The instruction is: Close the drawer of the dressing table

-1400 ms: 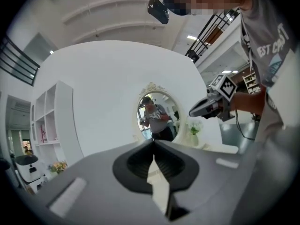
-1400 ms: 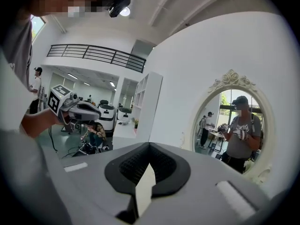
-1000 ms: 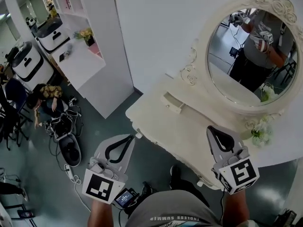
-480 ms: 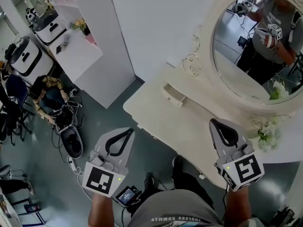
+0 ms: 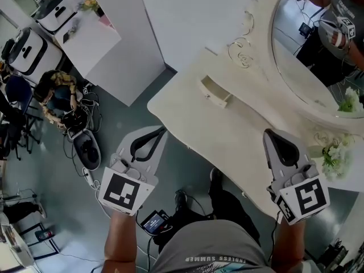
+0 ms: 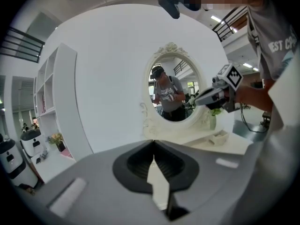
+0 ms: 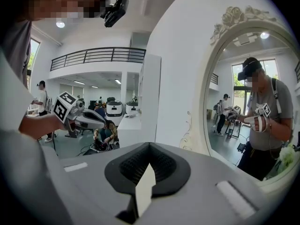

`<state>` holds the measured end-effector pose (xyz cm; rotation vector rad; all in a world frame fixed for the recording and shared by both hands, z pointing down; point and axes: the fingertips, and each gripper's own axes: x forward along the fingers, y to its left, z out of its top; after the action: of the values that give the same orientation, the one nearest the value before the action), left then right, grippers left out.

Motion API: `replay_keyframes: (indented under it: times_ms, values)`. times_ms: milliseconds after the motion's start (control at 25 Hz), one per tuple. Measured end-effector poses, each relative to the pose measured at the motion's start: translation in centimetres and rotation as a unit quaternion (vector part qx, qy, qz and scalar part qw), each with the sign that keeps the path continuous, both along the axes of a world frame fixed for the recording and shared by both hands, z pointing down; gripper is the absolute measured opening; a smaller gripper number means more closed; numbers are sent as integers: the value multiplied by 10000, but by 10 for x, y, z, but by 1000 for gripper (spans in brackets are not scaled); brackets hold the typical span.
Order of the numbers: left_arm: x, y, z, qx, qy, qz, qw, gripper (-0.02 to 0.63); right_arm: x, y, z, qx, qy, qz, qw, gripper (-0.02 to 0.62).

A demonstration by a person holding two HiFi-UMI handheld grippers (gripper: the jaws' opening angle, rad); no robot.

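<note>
The cream dressing table (image 5: 227, 135) stands under an oval mirror (image 5: 318, 56). A small drawer (image 5: 214, 91) on its top, by the mirror's carved foot, stands pulled out; it also shows in the left gripper view as the drawer (image 6: 220, 137). My left gripper (image 5: 164, 129) hovers over the floor just off the table's left front edge, its jaws shut and empty (image 6: 153, 142). My right gripper (image 5: 269, 133) hangs over the tabletop to the right of the drawer, jaws together with nothing in them (image 7: 150, 145). Neither touches the drawer.
A white shelf unit (image 5: 108, 44) stands left of the table against the wall. On the floor to the left are a seated person (image 5: 57, 95), white machines (image 5: 25, 50) and cables (image 5: 85, 149). White flowers (image 5: 341, 152) stand on the table's right end.
Both grippers have sunk and moved forward a little, staying shut. In the head view the table and mirror have slid up and to the right.
</note>
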<state>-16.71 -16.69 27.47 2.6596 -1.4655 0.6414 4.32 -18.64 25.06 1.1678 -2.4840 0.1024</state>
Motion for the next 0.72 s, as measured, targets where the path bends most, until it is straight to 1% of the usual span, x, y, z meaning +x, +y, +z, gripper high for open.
replay_keyframes:
  times_ms: [320,720]
  values:
    - [-1,-30,42,-309,-14,1,9995,2,7,-21,29,-199,89,84,9997,0]
    - [6,-66,100,-704,-8,10,9975,2,19,-46,69,-441,158,158,9988,0]
